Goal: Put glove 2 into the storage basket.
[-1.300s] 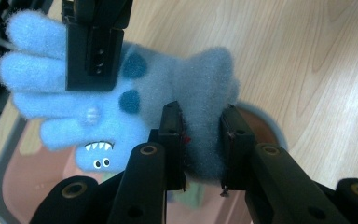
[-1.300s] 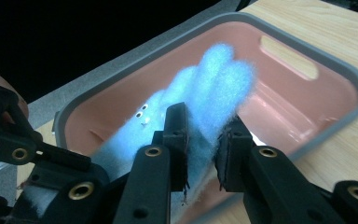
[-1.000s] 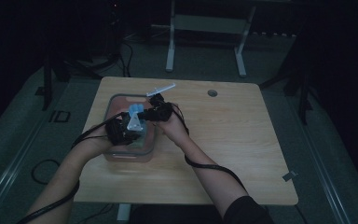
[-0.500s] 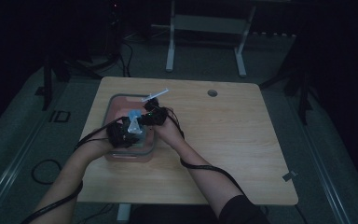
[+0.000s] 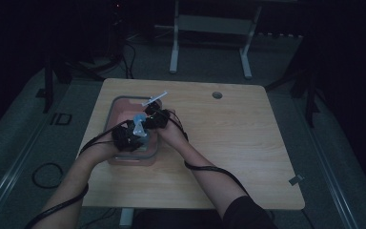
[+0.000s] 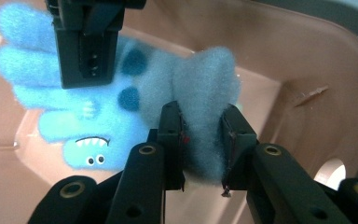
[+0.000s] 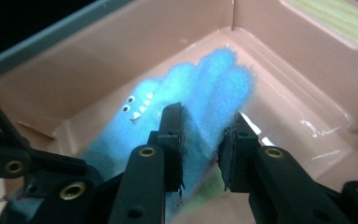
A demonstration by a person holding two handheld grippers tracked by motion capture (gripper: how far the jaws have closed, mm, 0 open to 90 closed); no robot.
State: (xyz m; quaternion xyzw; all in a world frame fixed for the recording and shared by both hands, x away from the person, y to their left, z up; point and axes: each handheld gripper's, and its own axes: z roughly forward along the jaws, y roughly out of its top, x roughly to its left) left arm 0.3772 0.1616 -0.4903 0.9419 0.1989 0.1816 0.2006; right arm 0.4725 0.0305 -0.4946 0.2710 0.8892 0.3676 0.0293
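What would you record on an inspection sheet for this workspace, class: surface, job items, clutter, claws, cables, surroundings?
Surface: wooden table, with a round hole near its far edge.
Job's things: blue fuzzy glove with a monster face, held low inside the pink bin.
Clutter: nothing seen.
Grippers: left claw shut on the glove; right claw pinches its finger end, its jaws having just been opening.
Cables: black cables trail along both forearms; a cable loop lies on the floor.
Surroundings: dark room, metal stand beyond the table.
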